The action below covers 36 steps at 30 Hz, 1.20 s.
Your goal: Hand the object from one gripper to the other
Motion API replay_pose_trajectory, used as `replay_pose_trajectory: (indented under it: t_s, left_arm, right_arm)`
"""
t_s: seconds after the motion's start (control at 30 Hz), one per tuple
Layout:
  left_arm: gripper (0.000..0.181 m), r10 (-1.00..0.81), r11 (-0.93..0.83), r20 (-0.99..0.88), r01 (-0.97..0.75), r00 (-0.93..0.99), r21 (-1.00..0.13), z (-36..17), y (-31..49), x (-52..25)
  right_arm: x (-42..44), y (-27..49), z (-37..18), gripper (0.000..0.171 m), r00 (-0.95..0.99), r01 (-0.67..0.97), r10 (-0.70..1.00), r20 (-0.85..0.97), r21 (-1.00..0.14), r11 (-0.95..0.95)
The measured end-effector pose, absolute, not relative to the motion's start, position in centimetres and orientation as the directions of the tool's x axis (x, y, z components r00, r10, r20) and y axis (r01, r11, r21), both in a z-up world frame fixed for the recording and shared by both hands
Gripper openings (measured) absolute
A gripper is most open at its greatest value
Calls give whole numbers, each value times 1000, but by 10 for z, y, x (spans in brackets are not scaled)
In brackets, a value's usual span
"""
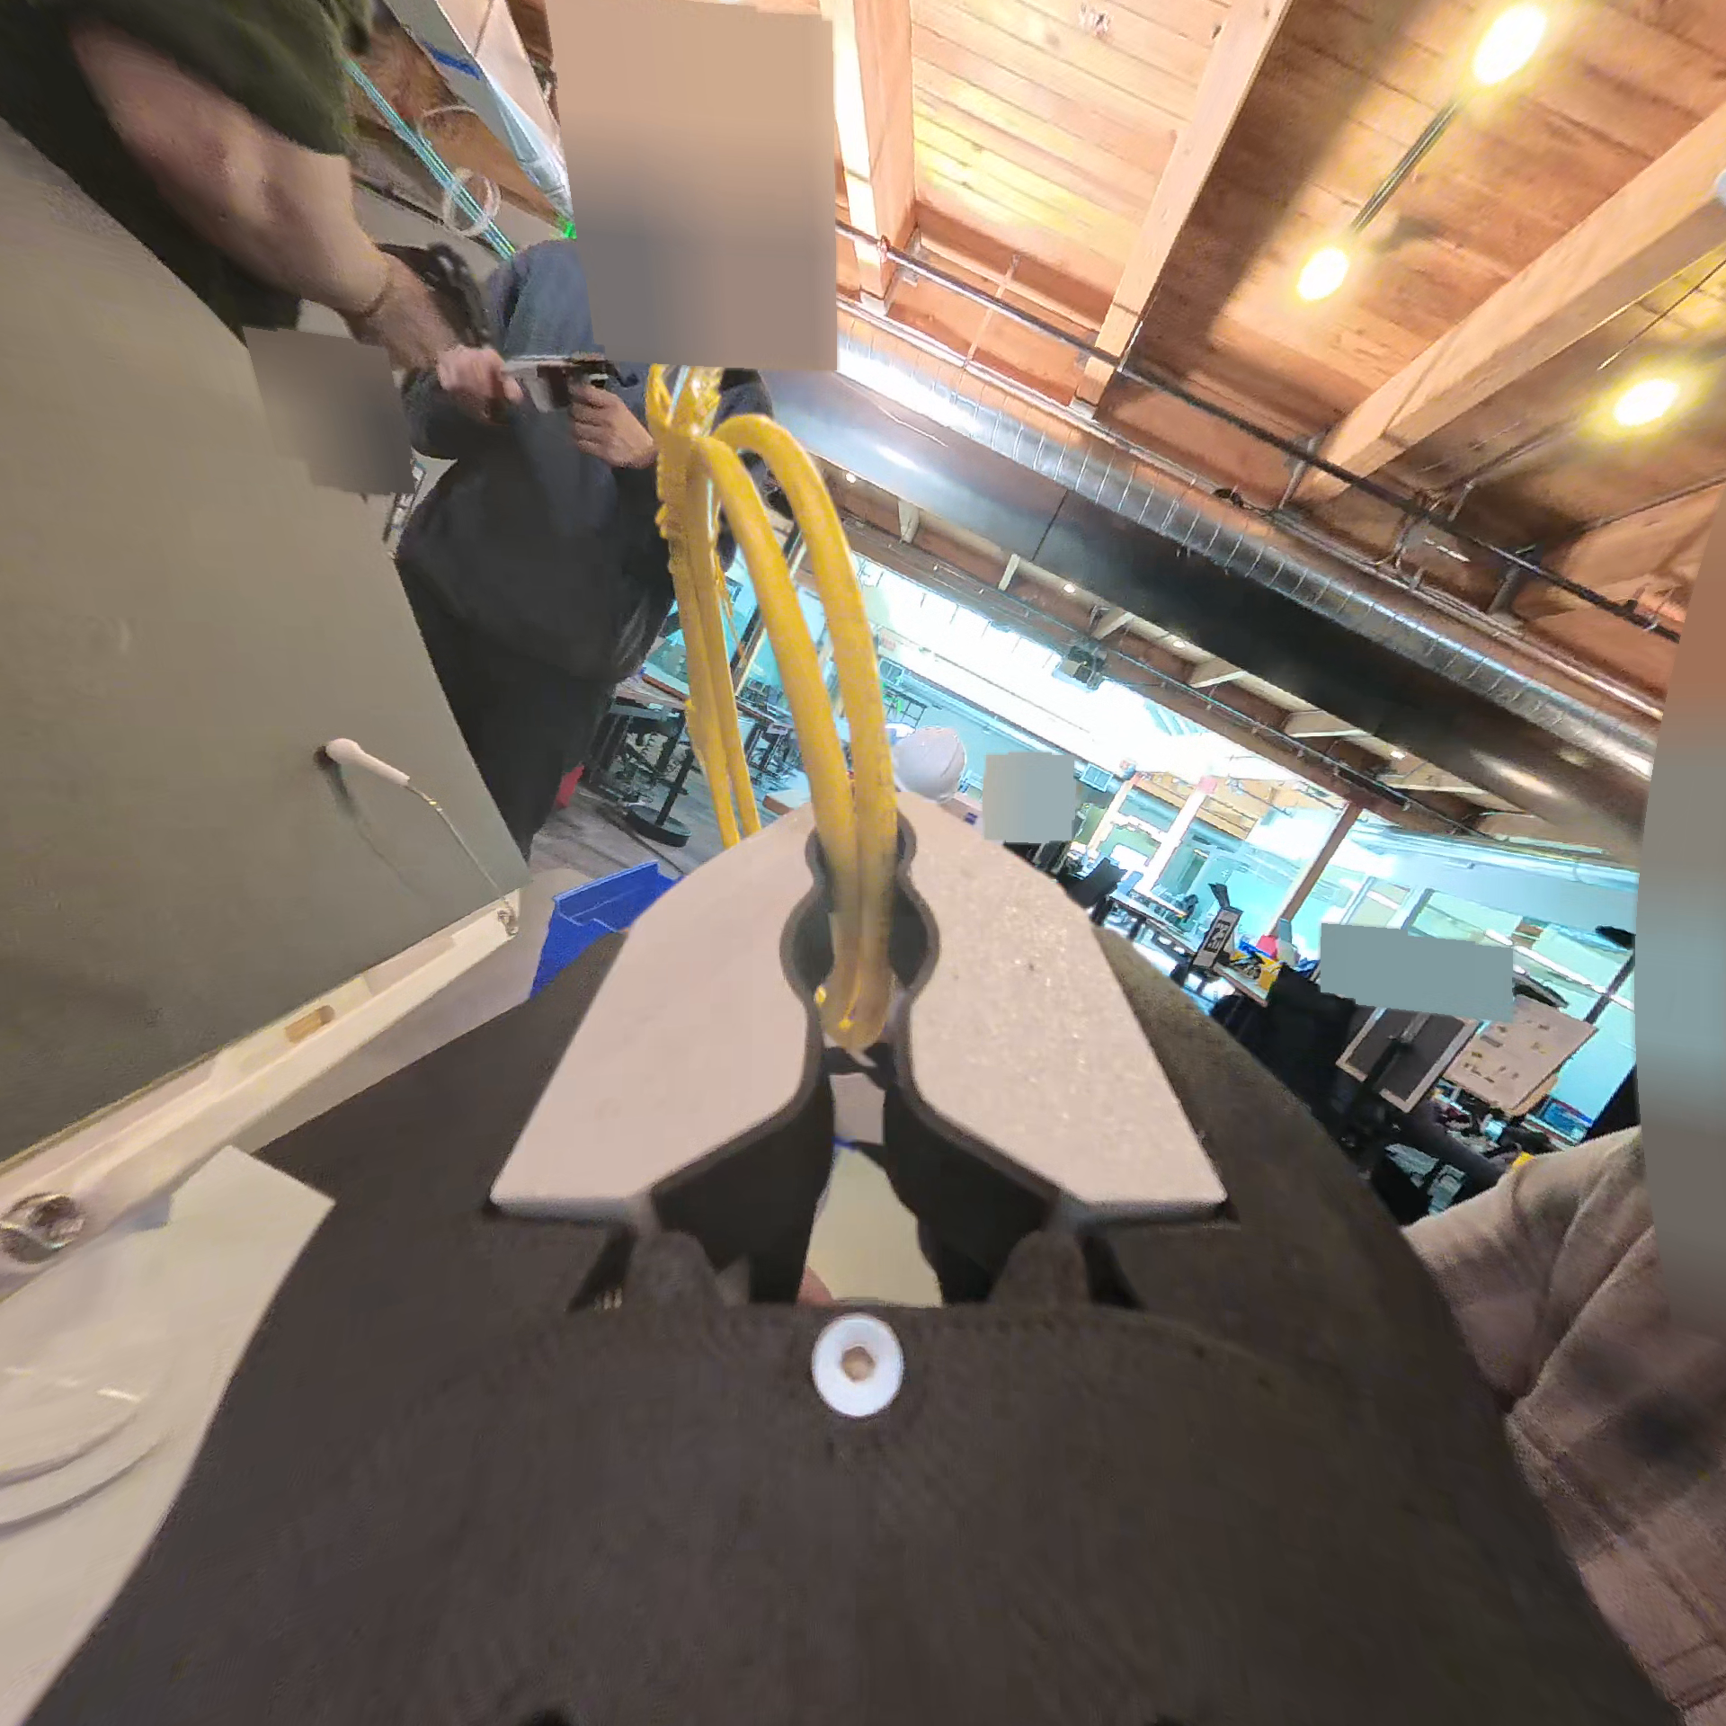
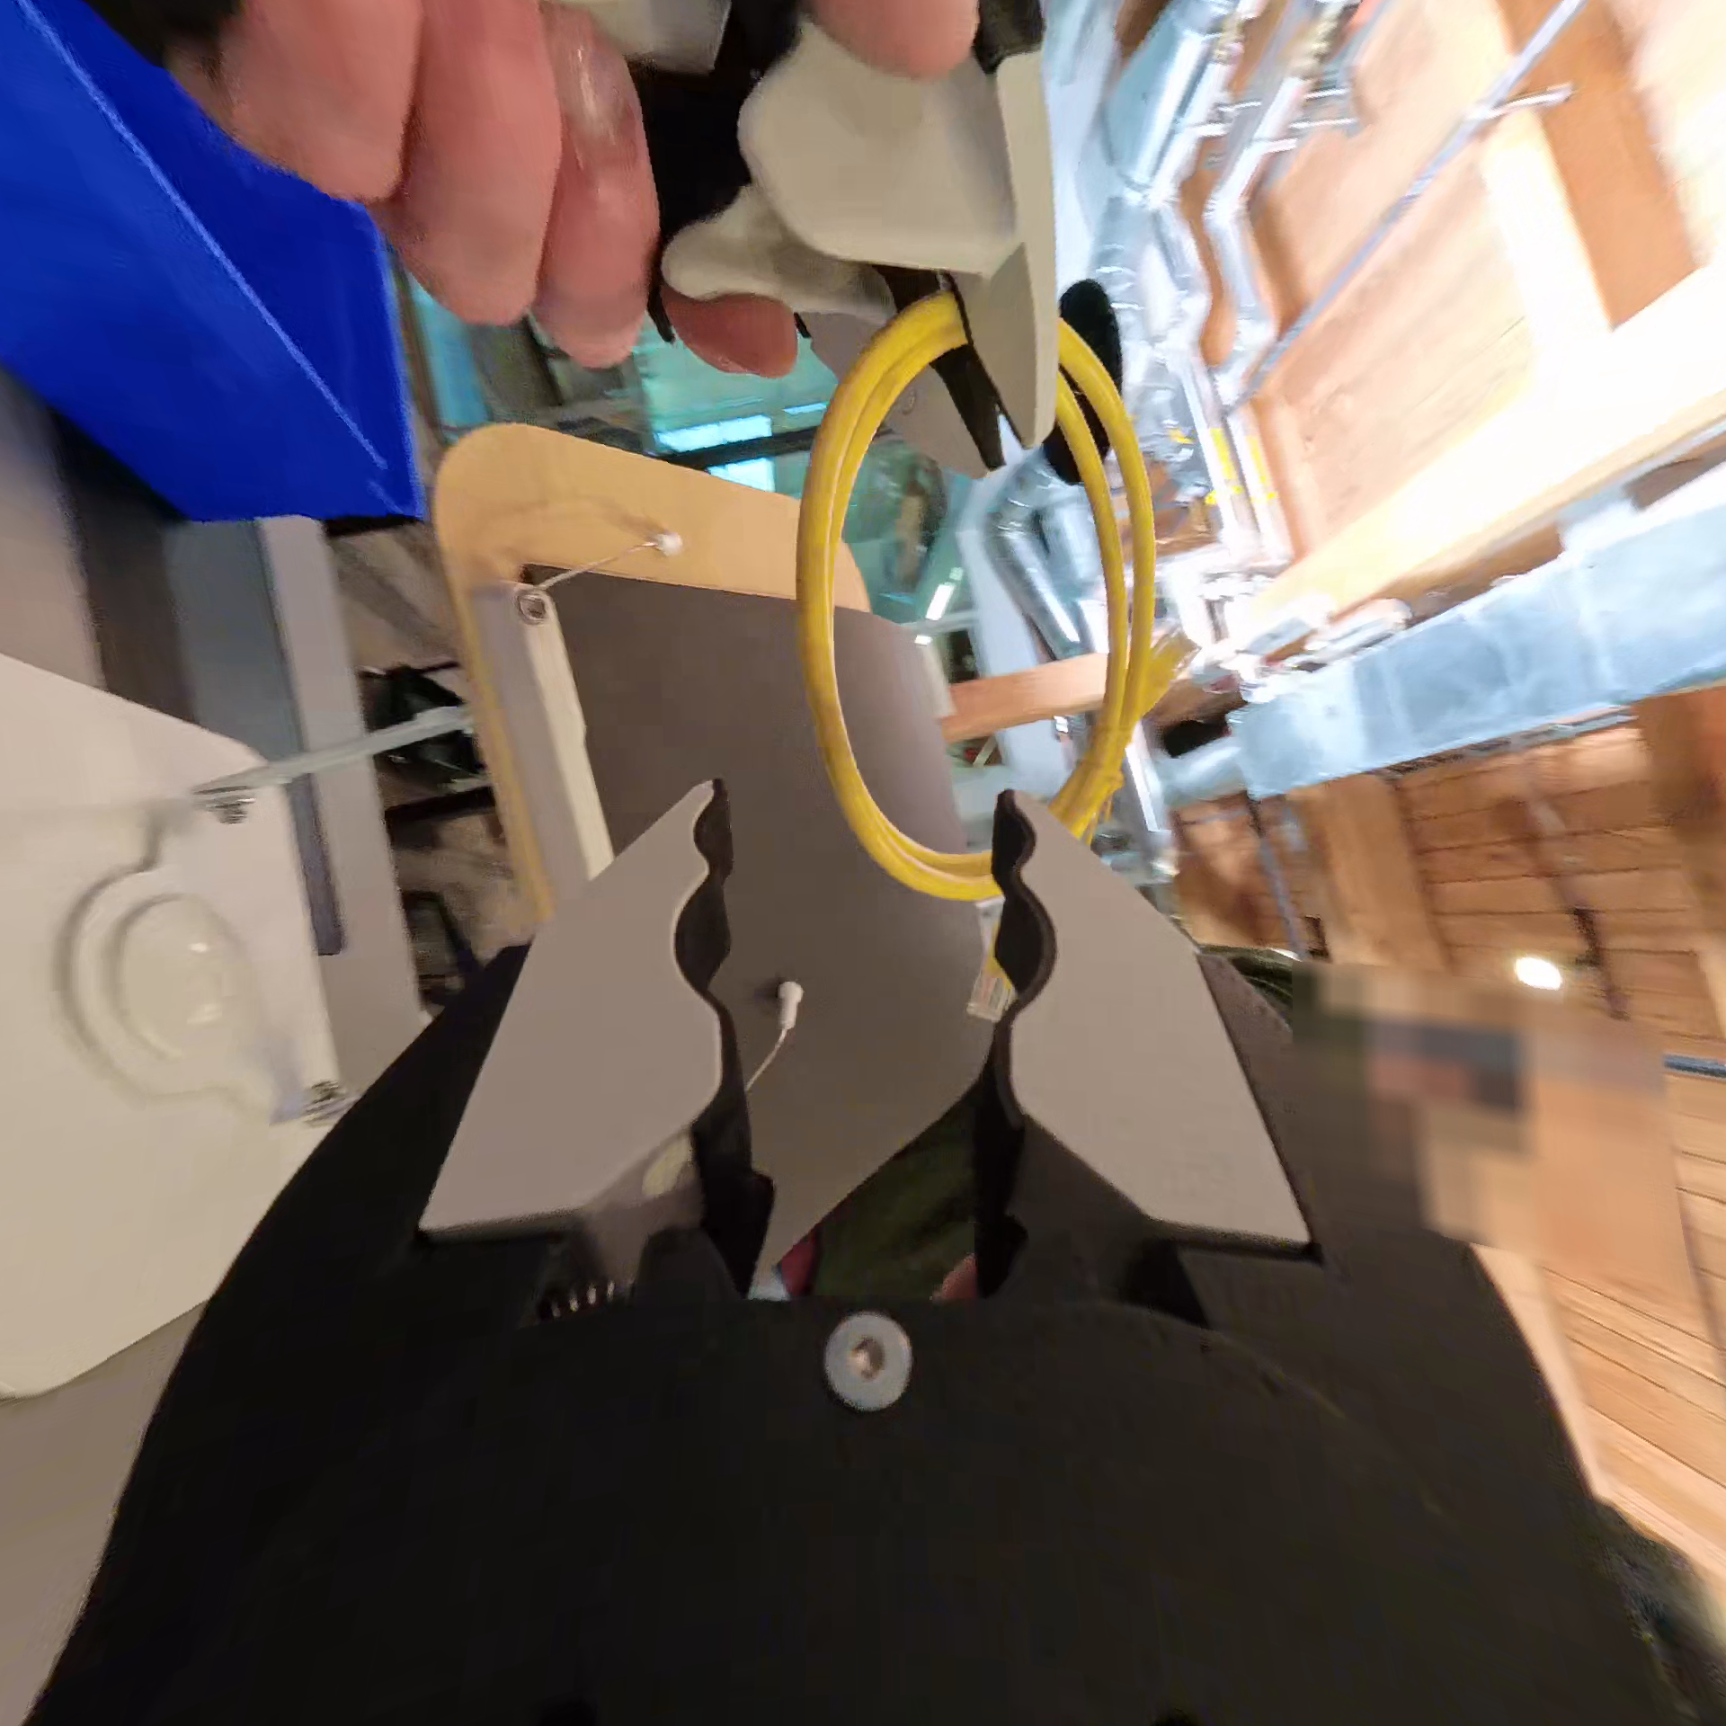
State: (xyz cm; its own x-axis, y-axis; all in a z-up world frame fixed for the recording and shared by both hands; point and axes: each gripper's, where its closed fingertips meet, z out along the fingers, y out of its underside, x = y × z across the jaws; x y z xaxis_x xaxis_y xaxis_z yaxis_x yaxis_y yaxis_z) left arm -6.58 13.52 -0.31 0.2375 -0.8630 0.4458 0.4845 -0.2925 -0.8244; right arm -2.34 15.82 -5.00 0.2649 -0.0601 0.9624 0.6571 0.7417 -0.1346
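**Coiled yellow cable clamped in left tool; right tool spread beside it**

Left wrist view: the left tool [image 1: 859, 925], with flat grey scalloped fingers on a black textured body, is closed on a thin yellow network cable coiled into an oval loop [image 1: 822, 654]. The smooth, rubbery strands pass through the notched gap. The loop's long axis runs straight out from the fingertips toward the wooden ceiling, its twist-bound end farthest from the tool.

Right wrist view: the same loop [image 2: 822, 654] hangs from the left tool [image 2: 1004, 374], held by a person's hand [image 2: 504, 159]. The right tool [image 2: 859, 859] is open, its right finger touching the loop's near end, a clear plug [image 2: 990, 995] beside it.
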Motion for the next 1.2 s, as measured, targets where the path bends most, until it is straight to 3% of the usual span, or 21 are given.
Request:
replay_pose_trajectory:
  t_s: [0.13,0.2,0.23,0.4,0.53,0.77,0.9,1.07,1.2]
  left_arm:
    - [6,-859,-343,481,497,179,-797,-3,127,-54]
    - [6,-855,-353,489,499,171,-791,-5,126,-50]
    - [6,-855,-360,493,500,161,-788,-5,125,-48]
    - [10,-866,-308,454,492,209,-814,-6,127,-47]
    - [29,-877,-211,370,445,306,-870,-8,130,-47]
    - [47,-896,-116,253,358,365,-927,-2,124,-50]
    - [47,-899,-48,171,297,404,-954,2,119,-54]
    - [46,-893,24,83,230,443,-973,5,114,-56]
    - [45,-881,75,12,163,473,-984,1,112,-52]
  right_arm:
    - [-21,166,-44,36,344,703,-190,920,-117,702]
    - [-19,165,-41,6,371,704,-221,902,-118,701]
    - [-18,166,-42,4,373,708,-220,901,-123,695]
    - [-15,166,-42,1,390,689,-163,906,-170,704]
    - [-14,165,-40,0,405,664,-105,908,-213,717]
    - [-6,167,-38,0,456,557,140,879,-405,725]
    - [5,162,-31,0,453,481,301,839,-514,710]
    - [58,169,-8,0,529,395,487,695,-709,584]
    - [135,192,2,0,665,387,509,547,-835,392]
